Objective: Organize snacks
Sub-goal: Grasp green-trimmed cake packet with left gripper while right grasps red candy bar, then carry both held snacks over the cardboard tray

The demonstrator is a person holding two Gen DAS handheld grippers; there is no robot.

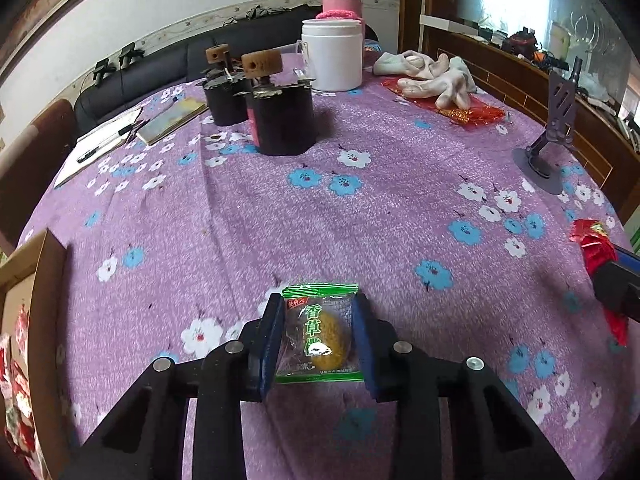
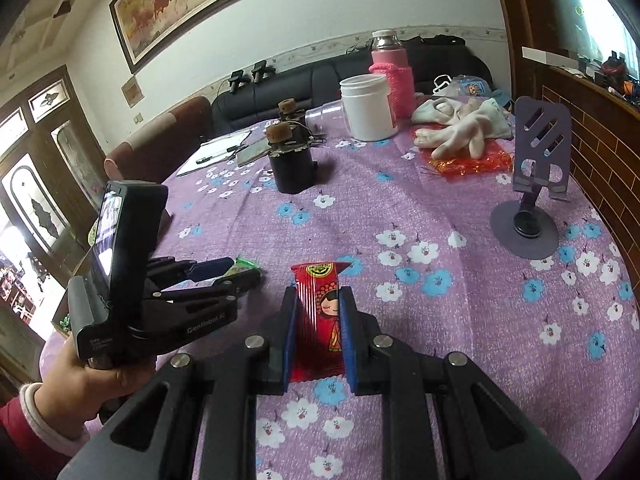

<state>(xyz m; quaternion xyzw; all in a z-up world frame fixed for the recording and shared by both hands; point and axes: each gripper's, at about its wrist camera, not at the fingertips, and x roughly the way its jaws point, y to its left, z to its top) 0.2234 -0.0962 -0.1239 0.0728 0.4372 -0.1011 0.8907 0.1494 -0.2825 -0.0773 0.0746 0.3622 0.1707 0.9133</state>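
My left gripper (image 1: 318,304) is shut on a green-edged clear snack packet (image 1: 320,336) with a brown sweet inside, held just above the purple flowered tablecloth (image 1: 360,208). My right gripper (image 2: 318,294) is shut on a red snack packet (image 2: 320,316) with a cartoon girl on it. The red packet also shows at the right edge of the left wrist view (image 1: 598,252). The left gripper also shows in the right wrist view (image 2: 224,270), to the left of the red packet, with the green packet (image 2: 245,263) at its tip. A cardboard box (image 1: 40,264) holding red packets stands at the left.
Two black canisters (image 1: 280,116) with cork-topped fittings, a white jar (image 1: 332,56), a pink flask (image 1: 342,0), pale gloves (image 1: 432,76) on a red wrapper, a notebook with pen (image 1: 104,136) and a purple phone stand (image 2: 532,184) sit on the table. A dark sofa stands behind.
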